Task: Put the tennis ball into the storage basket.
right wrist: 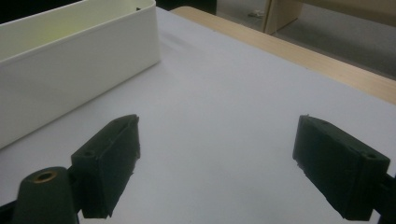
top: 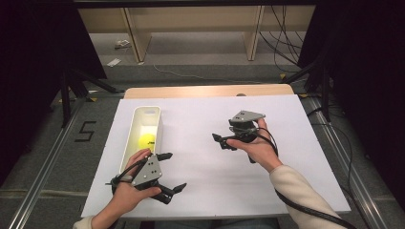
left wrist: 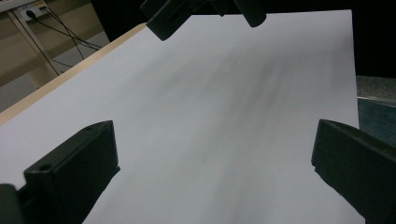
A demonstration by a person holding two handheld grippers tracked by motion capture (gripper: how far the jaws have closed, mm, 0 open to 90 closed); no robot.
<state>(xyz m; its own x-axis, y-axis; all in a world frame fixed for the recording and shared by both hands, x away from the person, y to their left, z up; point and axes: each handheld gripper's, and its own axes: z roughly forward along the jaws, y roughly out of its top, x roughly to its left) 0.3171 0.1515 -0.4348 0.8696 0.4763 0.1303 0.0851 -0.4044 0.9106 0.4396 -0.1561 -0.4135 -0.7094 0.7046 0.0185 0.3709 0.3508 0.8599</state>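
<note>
A long white bin (top: 129,138) stands at the left of the white table sheet, with a yellow ball (top: 147,140) inside it. My left gripper (top: 173,171) hovers just below the bin's near end, open and holding nothing; in its own view the left gripper (left wrist: 212,158) spreads its jaws over bare sheet. My right gripper (top: 218,141) is held mid-table, pointing left toward the bin, open and empty. In the right gripper view, the right gripper (right wrist: 217,154) has wide jaws, and the bin's side wall (right wrist: 70,70) lies ahead at left.
The white sheet (top: 210,176) covers a wooden table whose far edge (top: 205,90) shows bare wood. Wooden shelving (top: 191,28) stands on the floor beyond. Black cables (top: 305,210) trail from the grippers. The right gripper's body (left wrist: 201,11) appears at the top of the left gripper view.
</note>
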